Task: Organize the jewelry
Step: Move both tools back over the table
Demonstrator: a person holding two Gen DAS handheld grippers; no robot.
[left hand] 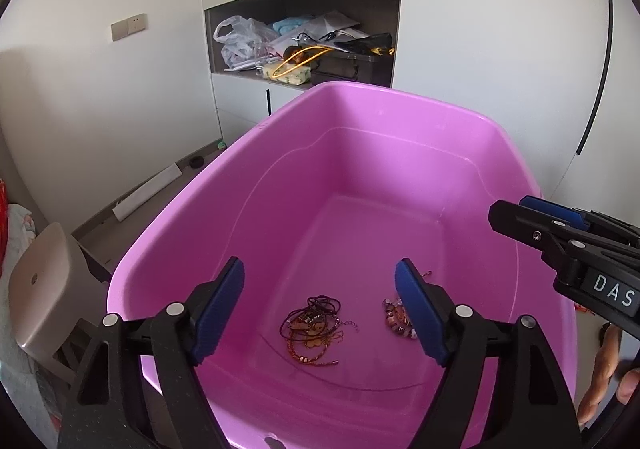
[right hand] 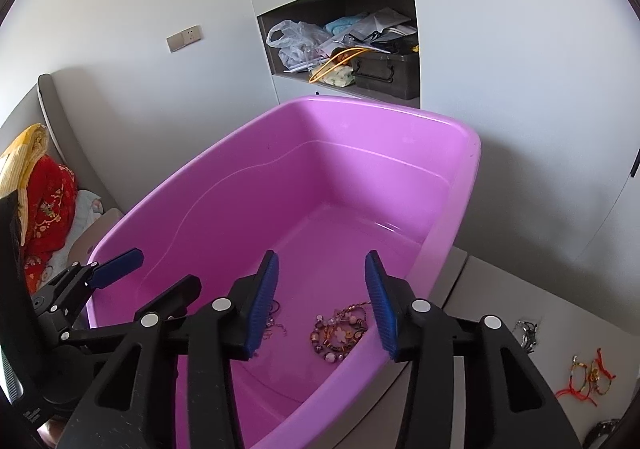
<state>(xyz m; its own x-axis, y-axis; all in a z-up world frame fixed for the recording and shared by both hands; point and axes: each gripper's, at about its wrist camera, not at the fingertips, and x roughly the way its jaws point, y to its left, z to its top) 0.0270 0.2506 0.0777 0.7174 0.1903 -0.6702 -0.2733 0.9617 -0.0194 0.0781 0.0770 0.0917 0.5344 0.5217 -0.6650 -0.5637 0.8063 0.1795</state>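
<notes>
A pink plastic tub (left hand: 360, 153) fills the centre of both views. Above its near rim the left gripper (left hand: 320, 313) hangs with fingers spread wide, nothing between them; the right gripper (right hand: 322, 305) likewise stands parted and empty. On the tub floor, lower centre, lie a tangle of cord bracelets (left hand: 314, 331) and, just right of it, a beaded bracelet (right hand: 340, 333).

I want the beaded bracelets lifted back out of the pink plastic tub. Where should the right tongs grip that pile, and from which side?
Come straight down from above; the pink plastic tub walls block sideways approaches. Pinch the raised middle of the beaded bracelet pile, where loops overlap, since it lies flat on the floor.
</notes>
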